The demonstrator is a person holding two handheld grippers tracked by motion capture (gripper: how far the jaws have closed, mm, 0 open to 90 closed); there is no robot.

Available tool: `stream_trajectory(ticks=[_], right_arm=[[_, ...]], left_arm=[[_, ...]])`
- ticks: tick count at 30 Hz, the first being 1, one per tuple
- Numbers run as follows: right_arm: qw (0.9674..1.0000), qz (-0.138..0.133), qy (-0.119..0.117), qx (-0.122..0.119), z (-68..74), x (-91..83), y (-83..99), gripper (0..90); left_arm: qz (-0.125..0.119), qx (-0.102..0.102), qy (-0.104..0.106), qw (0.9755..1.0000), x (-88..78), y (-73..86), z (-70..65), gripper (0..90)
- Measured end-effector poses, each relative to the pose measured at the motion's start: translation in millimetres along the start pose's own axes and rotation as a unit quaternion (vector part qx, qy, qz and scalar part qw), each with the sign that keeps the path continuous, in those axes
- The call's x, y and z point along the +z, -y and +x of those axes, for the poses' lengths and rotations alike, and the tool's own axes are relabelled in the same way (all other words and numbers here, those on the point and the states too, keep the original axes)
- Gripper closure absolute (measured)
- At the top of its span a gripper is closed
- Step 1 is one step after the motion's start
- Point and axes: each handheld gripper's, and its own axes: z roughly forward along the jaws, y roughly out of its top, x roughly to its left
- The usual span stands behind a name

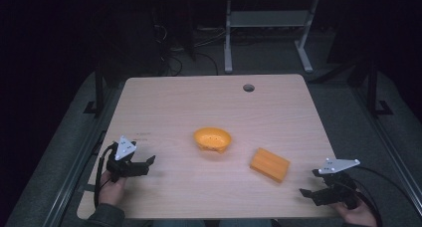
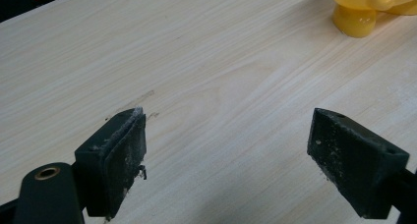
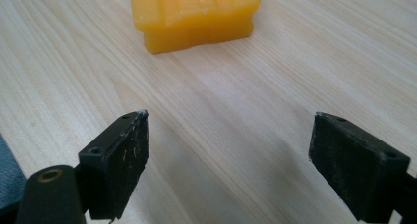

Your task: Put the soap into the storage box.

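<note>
An orange bowl [image 1: 213, 139] sits near the middle of the wooden table [image 1: 209, 102]; its yellow base [image 2: 366, 10] shows at the top right of the left gripper view. An orange ridged block [image 1: 269, 164] lies to the bowl's right, and the same block [image 3: 194, 15] fills the top of the right gripper view. My left gripper [image 1: 147, 163] rests low at the table's front left, open, its jaws wide apart over bare wood [image 2: 226, 135]. My right gripper [image 1: 308, 184] sits at the front right corner, open too, pointing toward the block with nothing between its jaws [image 3: 228, 145].
A round cable hole [image 1: 248, 87] sits near the table's far edge. Beyond the table stand the legs of a white frame [image 1: 228, 38] and some cables on the dark floor. A person's hands hold both grippers at the front edge.
</note>
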Motion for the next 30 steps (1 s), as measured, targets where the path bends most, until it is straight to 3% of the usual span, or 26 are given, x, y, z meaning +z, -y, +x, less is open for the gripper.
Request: stream_trajectory(ticks=[4,9,11,17,30], right_arm=[[1.0,-0.002,-0.002,-0.001,0.8,-1.0,-1.6,14.5],[0.9998,0.017,0.001,-0.006,4.0,1.7,-8.1,13.9],[0.9995,0.024,-0.001,-0.02,4.8,3.5,-15.2,13.9],[0.9993,0.033,-0.008,-0.017,4.6,4.7,-30.3,13.9],[0.9974,0.04,-0.013,-0.059,10.3,9.1,-64.0,13.9]], left_arm=[[-0.001,0.003,0.003,1.0,0.2,-0.2,-1.5,14.1],[-0.001,0.004,0.002,1.0,-0.6,-0.2,-1.3,14.1],[0.0,0.002,0.001,1.0,-0.6,0.3,-0.5,14.1],[0.0,0.003,0.003,1.0,-0.2,-0.1,-1.7,14.1],[0.0,0.0,0.001,1.0,-1.4,0.2,1.0,14.1]])
